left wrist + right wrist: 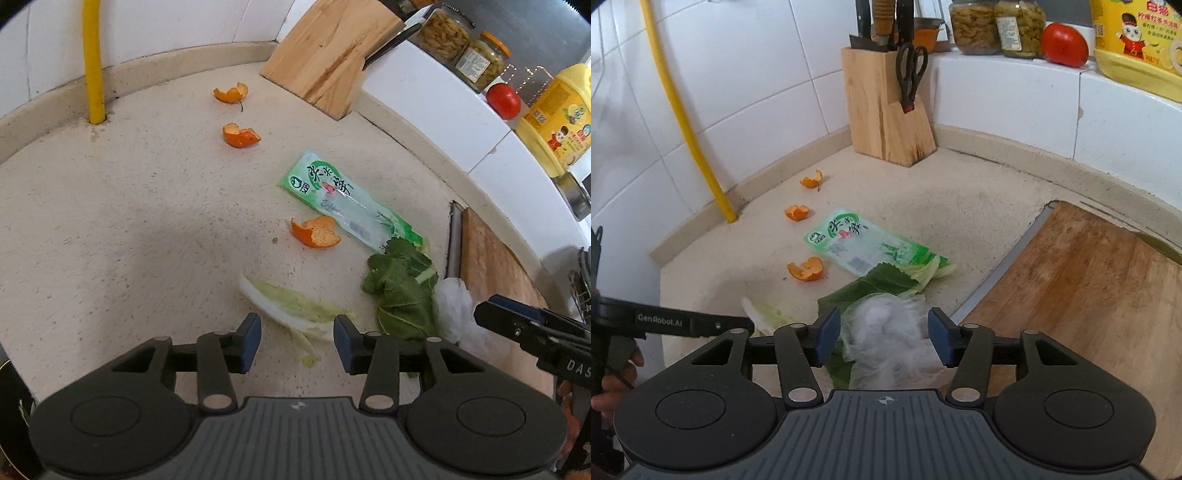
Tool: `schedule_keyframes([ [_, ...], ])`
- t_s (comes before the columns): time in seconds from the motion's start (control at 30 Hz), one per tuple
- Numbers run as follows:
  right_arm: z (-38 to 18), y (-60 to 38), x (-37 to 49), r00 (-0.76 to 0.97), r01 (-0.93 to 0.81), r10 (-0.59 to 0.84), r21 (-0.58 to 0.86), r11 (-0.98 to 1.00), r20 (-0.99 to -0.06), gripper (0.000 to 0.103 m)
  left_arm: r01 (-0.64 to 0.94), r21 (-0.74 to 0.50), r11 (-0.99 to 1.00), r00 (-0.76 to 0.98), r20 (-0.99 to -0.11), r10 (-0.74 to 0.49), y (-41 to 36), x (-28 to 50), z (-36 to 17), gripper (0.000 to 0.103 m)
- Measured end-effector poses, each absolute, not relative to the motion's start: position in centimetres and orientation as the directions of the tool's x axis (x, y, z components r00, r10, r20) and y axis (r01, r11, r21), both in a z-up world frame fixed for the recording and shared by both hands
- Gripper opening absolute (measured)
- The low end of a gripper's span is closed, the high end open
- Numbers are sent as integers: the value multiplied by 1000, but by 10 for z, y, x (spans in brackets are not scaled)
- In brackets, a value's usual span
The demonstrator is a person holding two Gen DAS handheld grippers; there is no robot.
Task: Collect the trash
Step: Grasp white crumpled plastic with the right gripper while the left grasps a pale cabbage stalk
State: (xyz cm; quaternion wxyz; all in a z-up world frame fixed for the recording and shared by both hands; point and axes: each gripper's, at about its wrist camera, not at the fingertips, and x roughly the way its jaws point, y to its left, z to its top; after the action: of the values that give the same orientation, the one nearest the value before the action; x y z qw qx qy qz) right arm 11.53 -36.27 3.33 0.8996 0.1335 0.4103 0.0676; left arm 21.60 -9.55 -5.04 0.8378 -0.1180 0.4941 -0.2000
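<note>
Trash is lying scattered on the counter: three peels, a wrapper, a cabbage leaf, a green leaf and a clear bag. The left gripper is hovering with jaws partly apart above the cabbage leaf, gripping nothing. The right gripper is standing wider, straddling the bag without pressing it, beside the board's edge. Bare counter is lying open toward the yellow pipe.

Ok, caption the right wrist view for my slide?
Open right gripper poised over a crumpled plastic bag amid peels and leaves on the counter.
</note>
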Motion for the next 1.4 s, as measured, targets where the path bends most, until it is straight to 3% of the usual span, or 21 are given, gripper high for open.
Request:
schedule_keyframes([
  [0.37,19,-358,129,617,-57,262,290,955,-742,62,231,-379,896,432,-785,-444,-112,231,-55,38],
  [0.47,15,-356,131,611,-57,262,288,956,-747,61,239,-359,902,450,-783,-431,-117,233,-55,33],
  [0.53,13,-356,132,600,-56,271,298,953,-753,50,256,-334,907,462,-782,-418,-120,231,-53,12],
  [0.57,12,-356,133,590,-47,271,303,952,-761,38,269,-332,904,460,-781,-423,-120,230,-51,9],
  [0.7,15,-361,130,580,-24,276,322,946,-766,18,307,-333,892,464,-766,-445,-117,223,-42,6],
  [0.87,31,-367,121,602,-26,310,370,929,-736,14,322,-320,891,463,-768,-443,-117,224,-40,10],
  [0.93,33,-367,121,601,-33,306,359,933,-738,16,303,-304,903,455,-786,-417,-116,227,-43,22],
  [1.03,28,-364,124,591,-29,291,341,940,-752,36,288,-297,910,468,-786,-405,-109,221,-42,38],
  [1.1,26,-362,123,597,-29,267,312,950,-756,56,281,-301,911,469,-785,-404,-107,220,-43,41],
  [1.4,22,-355,126,593,-57,237,253,966,-770,67,270,-254,929,484,-798,-359,-131,226,-54,41],
])
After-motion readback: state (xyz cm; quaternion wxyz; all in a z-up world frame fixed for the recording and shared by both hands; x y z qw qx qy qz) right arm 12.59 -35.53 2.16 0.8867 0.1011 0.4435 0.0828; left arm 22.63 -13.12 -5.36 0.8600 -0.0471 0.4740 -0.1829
